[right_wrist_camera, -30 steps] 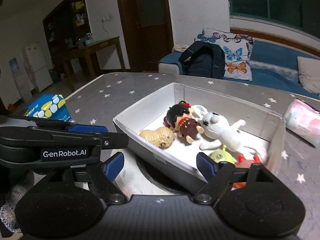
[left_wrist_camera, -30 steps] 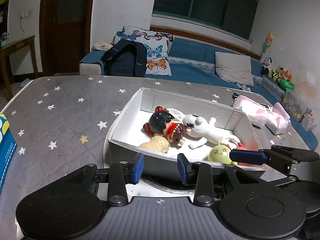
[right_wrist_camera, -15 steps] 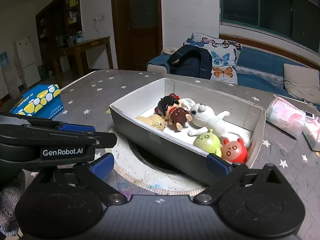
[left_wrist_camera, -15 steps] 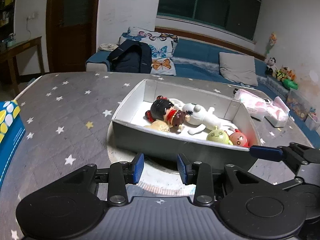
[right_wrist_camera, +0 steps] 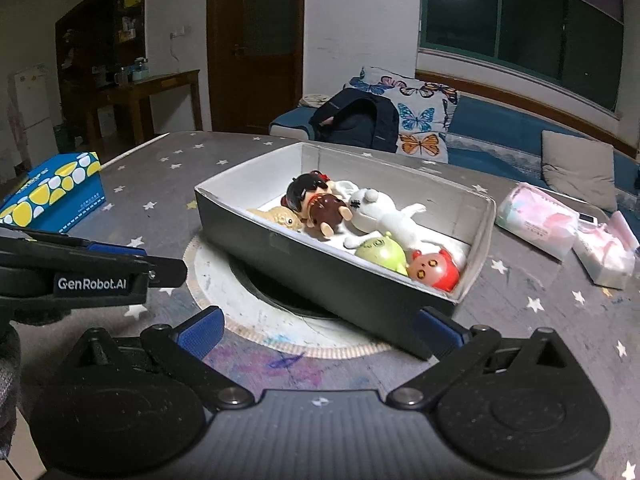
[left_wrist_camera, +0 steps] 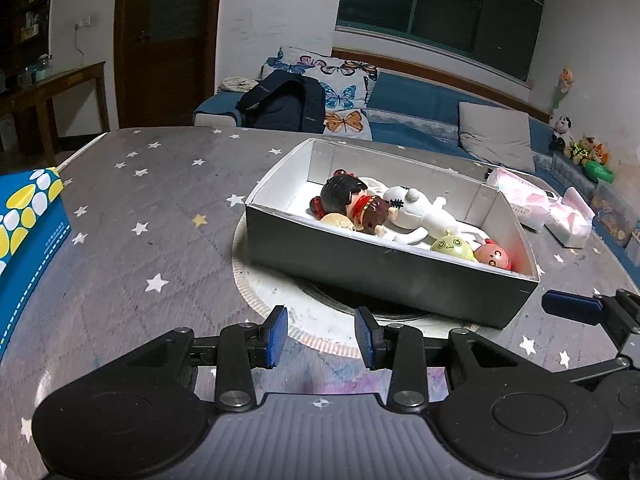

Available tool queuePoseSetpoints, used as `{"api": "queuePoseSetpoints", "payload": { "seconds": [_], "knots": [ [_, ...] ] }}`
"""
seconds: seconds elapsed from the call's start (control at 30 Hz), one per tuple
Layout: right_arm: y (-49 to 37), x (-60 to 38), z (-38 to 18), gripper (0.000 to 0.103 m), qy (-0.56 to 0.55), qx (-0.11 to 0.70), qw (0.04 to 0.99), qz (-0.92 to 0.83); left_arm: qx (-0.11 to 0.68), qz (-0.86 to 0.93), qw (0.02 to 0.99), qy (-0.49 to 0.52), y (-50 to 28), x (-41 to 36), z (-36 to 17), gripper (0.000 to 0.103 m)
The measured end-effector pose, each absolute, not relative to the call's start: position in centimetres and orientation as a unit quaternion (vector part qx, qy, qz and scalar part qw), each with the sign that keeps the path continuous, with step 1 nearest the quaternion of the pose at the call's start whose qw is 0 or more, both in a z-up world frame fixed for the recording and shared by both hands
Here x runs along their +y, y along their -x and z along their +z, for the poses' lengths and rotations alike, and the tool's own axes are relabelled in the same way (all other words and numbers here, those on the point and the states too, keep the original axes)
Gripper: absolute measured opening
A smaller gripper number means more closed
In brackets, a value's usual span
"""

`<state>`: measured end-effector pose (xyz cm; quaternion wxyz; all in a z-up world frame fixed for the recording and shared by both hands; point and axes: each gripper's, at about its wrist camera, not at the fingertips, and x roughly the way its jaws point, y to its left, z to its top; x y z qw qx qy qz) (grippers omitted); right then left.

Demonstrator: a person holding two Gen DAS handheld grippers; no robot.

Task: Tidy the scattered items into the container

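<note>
A: Left claw?

B: Parted moderately, blue pads apart, nothing between them. Bare patch of grey star-printed worktop under the tips.

A: Right claw?

B: Opening, almost at full spread, gripping nothing. Near corner of the grey cardboard box with the white lining just ahead of its right-hand pad, not pinched.

A: And the toys?

B: All ahead of both claws, inside that box: black-haired doll in a brown dress, white plush animal, tan lumpy figure, green round-headed toy, red round-headed toy. No toy loose on the worktop near either claw.

A: Step in hand, then?

B: Probably clearing away after a drop. Best done by drawing the right claw straight back from the box, pads held wide, so as not to catch the near wall and drag the box.

A: Anything else?

B: Worth a glance beyond the right claw's right side: pink-and-white soft tissue packs beside the box. Also a blue carton with yellow and white pebble print far off the left claw's left side. Hard to say whether either counts as clutter. If so, approach low and level, and close on the narrow side of a pack.
</note>
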<state>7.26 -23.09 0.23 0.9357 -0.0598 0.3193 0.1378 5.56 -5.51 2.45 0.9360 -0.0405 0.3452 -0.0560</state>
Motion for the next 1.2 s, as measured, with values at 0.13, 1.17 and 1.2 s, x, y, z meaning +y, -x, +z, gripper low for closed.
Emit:
{"api": "queuePoseSetpoints", "payload": {
  "seconds": [0.13, 1.17, 1.2],
  "knots": [
    [-6.7, -23.2, -0.3, 0.103, 0.06, 0.318, 0.937, 0.128, 0.337, -0.052, 0.94, 0.025, -4.9, -6.0, 2.5, 0.039],
    [-6.1, -24.2, -2.1, 0.103, 0.024, 0.336, 0.937, 0.094, 0.321, -0.017, 0.947, -0.028, -3.8, -7.8, 1.0, 0.039],
    [-6.1, -24.3, -2.1, 0.103, 0.023, 0.336, 0.937, 0.093, 0.321, -0.018, 0.946, -0.029, -3.8, -7.9, 1.0, 0.039]
  ]
}}
